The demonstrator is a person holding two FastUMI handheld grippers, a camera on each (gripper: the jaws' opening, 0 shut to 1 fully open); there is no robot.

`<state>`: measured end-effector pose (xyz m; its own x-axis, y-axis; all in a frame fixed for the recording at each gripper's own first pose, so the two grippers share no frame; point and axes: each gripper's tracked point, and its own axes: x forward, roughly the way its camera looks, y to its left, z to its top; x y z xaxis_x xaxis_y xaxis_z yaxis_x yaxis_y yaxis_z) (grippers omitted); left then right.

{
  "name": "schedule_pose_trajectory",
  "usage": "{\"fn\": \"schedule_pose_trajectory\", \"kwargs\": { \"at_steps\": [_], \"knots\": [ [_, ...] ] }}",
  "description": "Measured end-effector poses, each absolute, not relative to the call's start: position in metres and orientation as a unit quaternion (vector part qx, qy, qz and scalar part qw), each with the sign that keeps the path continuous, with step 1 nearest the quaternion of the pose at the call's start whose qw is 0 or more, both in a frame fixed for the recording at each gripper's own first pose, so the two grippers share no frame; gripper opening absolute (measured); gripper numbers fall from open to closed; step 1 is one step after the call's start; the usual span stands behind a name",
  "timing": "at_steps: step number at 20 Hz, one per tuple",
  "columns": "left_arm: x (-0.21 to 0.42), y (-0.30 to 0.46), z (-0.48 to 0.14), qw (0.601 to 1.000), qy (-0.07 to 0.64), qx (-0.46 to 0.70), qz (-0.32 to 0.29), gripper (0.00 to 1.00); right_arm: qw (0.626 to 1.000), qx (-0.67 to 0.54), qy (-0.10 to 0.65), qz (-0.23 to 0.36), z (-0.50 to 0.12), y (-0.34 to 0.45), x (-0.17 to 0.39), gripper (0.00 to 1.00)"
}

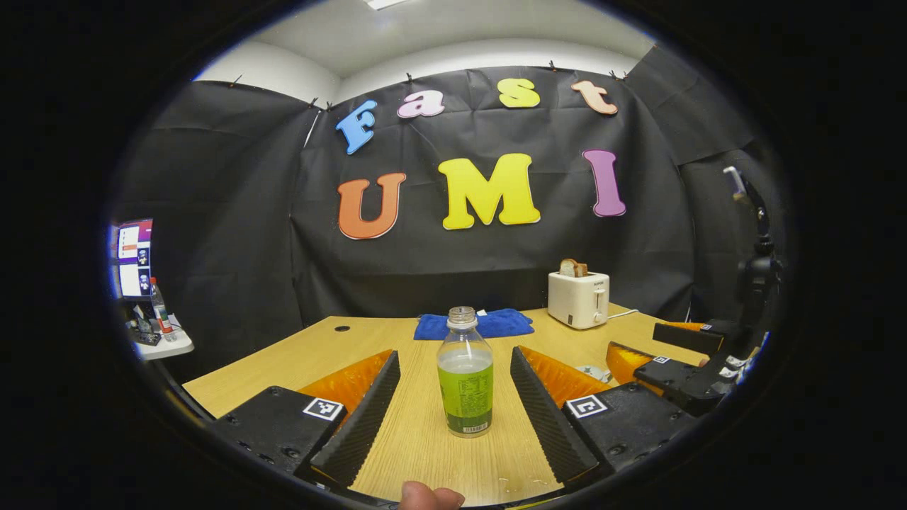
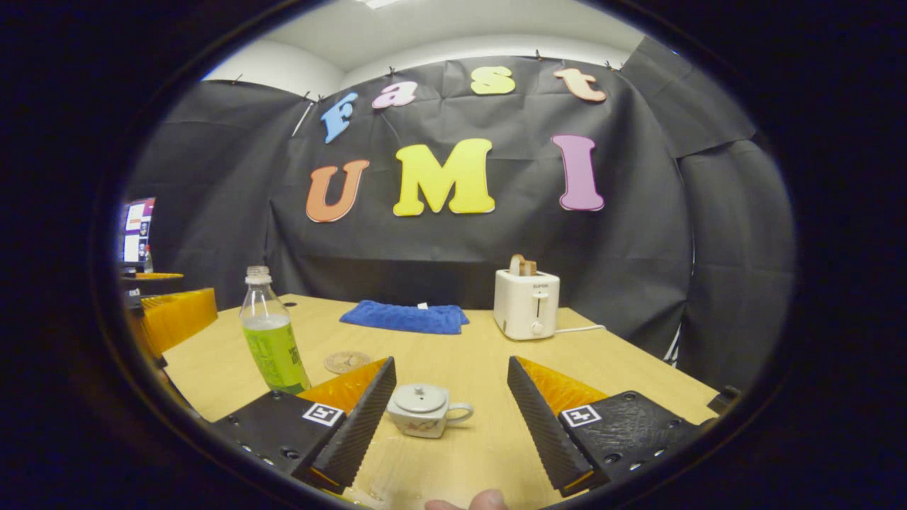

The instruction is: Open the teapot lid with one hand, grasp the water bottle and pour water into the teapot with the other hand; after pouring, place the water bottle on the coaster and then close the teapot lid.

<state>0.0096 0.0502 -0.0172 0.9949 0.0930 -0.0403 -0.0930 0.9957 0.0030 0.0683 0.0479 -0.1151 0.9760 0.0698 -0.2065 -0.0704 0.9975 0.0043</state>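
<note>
Both tools gape empty: left [image 1: 453, 418] flanks bottle [image 1: 465, 375], right [image 2: 451, 425] teapot [image 2: 425, 409], toaster [image 2: 526, 303] behind.

Bottle [image 2: 271, 333] left of coaster [image 2: 346, 362], teapot [image 2: 425, 409] before it, toaster [image 2: 526, 304] behind.

Toaster [image 2: 526, 304], blue cloth [image 2: 404, 316], monitor [image 1: 134, 258]

we see a clear water bottle [image 1: 465, 382] with green liquid and a green label, a white teapot [image 2: 423, 411] with a grey lid, a blue cloth [image 2: 404, 316], a white toaster [image 2: 526, 304], and a light wood-grain table [image 2: 453, 361].
</note>
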Motion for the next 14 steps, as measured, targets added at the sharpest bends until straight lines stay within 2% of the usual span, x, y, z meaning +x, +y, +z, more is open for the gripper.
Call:
{"fn": "schedule_pose_trajectory", "kwargs": {
  "at_steps": [10, 12, 14],
  "knots": [
    [0.012, 0.065, -0.025, 0.998, 0.03, -0.001, 0.057, 0.98, 0.987, -0.014, 0.157, 0.041, -0.155, 0.07, 0.104, 0.97],
    [0.013, 0.069, -0.026, 0.998, 0.032, -0.004, 0.059, 0.98, 0.986, -0.01, 0.163, 0.042, -0.157, 0.073, 0.109, 0.95],
    [0.014, 0.071, -0.027, 0.998, 0.032, -0.005, 0.061, 0.98, 0.986, -0.01, 0.161, 0.039, -0.158, 0.073, 0.114, 0.8]
  ]
}}
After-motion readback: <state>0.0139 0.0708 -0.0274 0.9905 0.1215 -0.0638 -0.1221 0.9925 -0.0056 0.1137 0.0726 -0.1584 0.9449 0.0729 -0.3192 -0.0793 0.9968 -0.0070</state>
